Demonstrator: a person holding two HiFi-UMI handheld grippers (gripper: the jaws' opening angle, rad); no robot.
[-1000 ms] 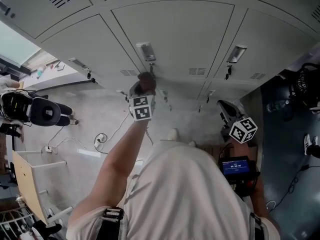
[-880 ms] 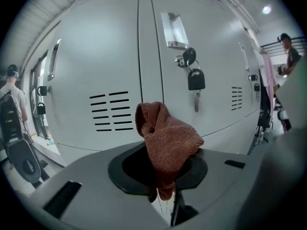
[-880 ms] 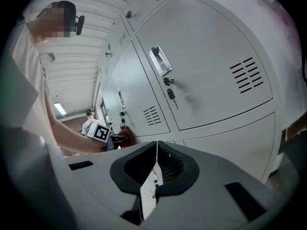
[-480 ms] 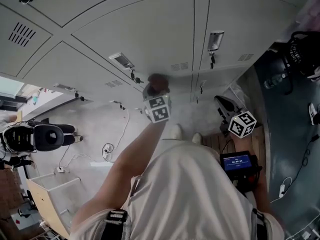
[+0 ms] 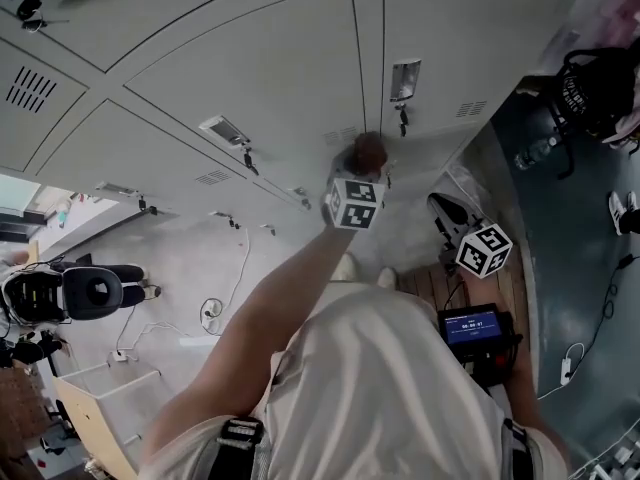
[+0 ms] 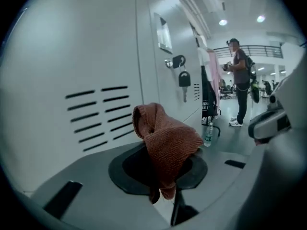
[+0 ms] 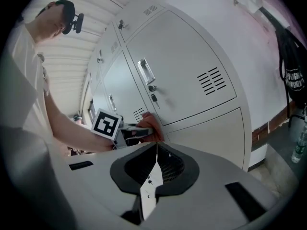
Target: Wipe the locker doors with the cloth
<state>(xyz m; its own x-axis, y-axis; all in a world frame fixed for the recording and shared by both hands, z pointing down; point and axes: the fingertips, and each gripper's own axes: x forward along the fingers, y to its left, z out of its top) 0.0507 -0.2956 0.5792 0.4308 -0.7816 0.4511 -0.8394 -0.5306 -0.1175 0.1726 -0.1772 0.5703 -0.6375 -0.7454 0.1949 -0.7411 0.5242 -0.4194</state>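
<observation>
A rust-brown knitted cloth (image 6: 168, 140) is bunched between the jaws of my left gripper (image 6: 165, 157), which is shut on it. The cloth (image 5: 368, 152) presses against a grey locker door (image 5: 270, 78) near the lower vent slots (image 6: 98, 116), beside the seam to the neighbouring door with a hanging key (image 6: 184, 80). In the right gripper view the cloth (image 7: 151, 124) and the left marker cube (image 7: 106, 124) show against the same lockers (image 7: 177, 66). My right gripper (image 7: 156, 150) is shut on nothing and hangs low at the right (image 5: 462, 230), away from the doors.
A black bag (image 5: 598, 88) hangs right of the lockers, with a water bottle (image 5: 535, 153) on the dark floor below. A black office chair (image 5: 70, 293), floor cables (image 5: 205, 308) and a wooden frame (image 5: 95, 398) lie left. A person (image 6: 240, 80) stands far down the aisle.
My left gripper has slid the cloth rightward along the locker doors, from one door's vents to the seam by the right door. The right gripper has stayed put.
</observation>
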